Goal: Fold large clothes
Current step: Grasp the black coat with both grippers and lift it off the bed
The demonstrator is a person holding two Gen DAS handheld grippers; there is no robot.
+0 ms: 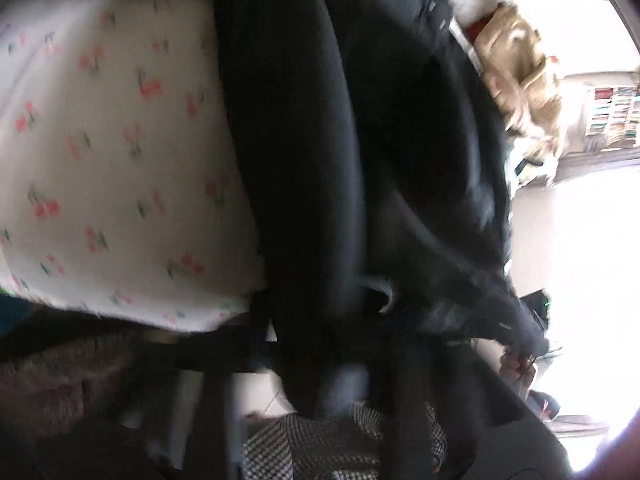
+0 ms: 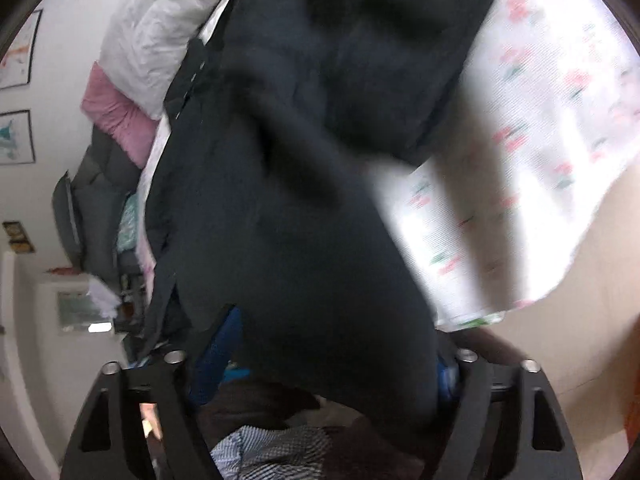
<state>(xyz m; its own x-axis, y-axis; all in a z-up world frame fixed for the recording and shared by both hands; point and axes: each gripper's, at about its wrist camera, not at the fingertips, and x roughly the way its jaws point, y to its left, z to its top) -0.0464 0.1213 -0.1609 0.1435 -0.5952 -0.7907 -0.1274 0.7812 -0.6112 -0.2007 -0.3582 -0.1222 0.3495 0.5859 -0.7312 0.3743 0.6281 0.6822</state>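
Note:
A large dark navy garment [image 1: 360, 140] lies in long folds over a white sheet with a cherry print [image 1: 100, 140]. In the left wrist view its lower end runs down into my left gripper [image 1: 320, 380], which looks shut on the cloth; the picture is blurred. In the right wrist view the same dark garment [image 2: 300, 200] hangs down between the black fingers of my right gripper [image 2: 328, 360]. Its jaws stand apart, and the blue left pad [image 2: 216, 352] shows bare beside the cloth. The right pad is mostly hidden.
Below both grippers lies a black-and-white checked garment [image 2: 272, 452] with brown fuzzy fabric [image 1: 60, 384] beside it. Crumpled white and pink bedding [image 2: 152, 40] is piled at the far end of the sheet. A beige pile [image 1: 524, 80] and a shelf [image 1: 612, 116] stand at right.

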